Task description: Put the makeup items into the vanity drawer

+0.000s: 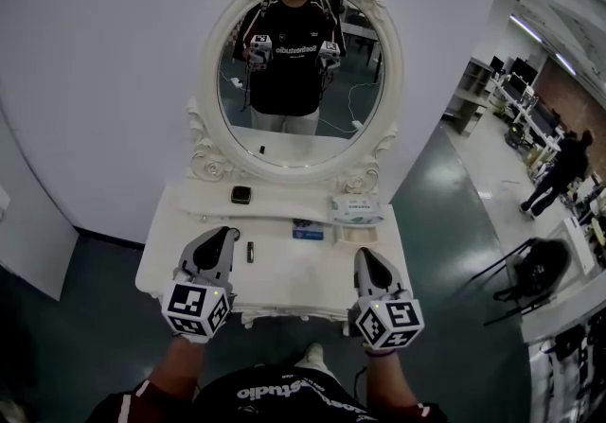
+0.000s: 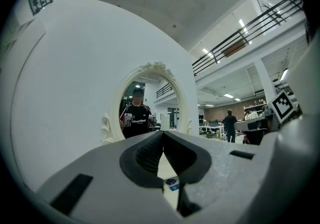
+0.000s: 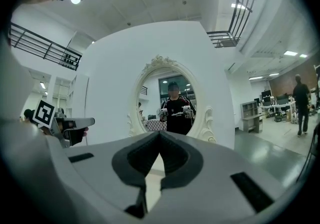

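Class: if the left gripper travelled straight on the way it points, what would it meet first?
Probably the oval mirror: the left gripper, jaws shut and empty, points roughly level at its glass, above the vanity top. Depth is hard to judge.

Black compact [image 1: 241, 194] on raised shelf [image 1: 204, 199], dark tube [image 1: 250, 252] and blue packet [image 1: 308, 234] on vanity top [image 1: 284, 281]

Your left gripper [image 1: 228, 233] and right gripper [image 1: 364, 254], pale grey tapered shells, dark ribbed pads [image 2: 144, 156], black-and-white marker cubes [image 1: 197, 308], your black shirt [image 1: 284, 399], white lettering, red-trimmed sleeves [image 1: 142, 392].
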{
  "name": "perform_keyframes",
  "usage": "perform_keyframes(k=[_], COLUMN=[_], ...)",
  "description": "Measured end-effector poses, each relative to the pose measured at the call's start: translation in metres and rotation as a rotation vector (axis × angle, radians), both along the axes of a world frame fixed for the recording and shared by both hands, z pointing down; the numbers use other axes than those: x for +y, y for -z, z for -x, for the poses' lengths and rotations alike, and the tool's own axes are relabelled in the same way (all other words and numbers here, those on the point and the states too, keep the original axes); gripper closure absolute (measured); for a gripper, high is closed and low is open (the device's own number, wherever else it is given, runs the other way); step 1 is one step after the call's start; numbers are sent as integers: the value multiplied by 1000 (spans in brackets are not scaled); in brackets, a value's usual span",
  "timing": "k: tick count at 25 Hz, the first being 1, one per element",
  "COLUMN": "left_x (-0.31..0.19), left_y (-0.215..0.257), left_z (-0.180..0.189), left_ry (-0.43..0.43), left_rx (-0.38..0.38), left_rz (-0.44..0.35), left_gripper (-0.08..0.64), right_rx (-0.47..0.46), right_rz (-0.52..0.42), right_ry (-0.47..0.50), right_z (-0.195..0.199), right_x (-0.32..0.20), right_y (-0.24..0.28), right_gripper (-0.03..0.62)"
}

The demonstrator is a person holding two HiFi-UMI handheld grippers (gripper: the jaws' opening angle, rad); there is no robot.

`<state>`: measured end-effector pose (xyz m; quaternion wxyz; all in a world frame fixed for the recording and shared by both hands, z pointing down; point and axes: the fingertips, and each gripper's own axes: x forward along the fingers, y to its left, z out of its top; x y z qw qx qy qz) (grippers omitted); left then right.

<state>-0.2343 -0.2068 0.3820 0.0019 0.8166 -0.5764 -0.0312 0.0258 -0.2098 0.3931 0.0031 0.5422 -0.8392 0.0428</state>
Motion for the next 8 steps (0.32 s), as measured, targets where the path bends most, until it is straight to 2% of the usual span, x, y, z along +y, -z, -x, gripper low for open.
perform_keyframes(k=[8], left_x=[-1], left_y=[-9], left_z=[-2], left_ry=[-18], left_rx=[9], left_rz=[19], left_gripper=[554], right_rx=[2], right_rz=[13], right_ry=[-7], right_z=[-1], right_x=[1], right_y=[-8], right_gripper=[589])
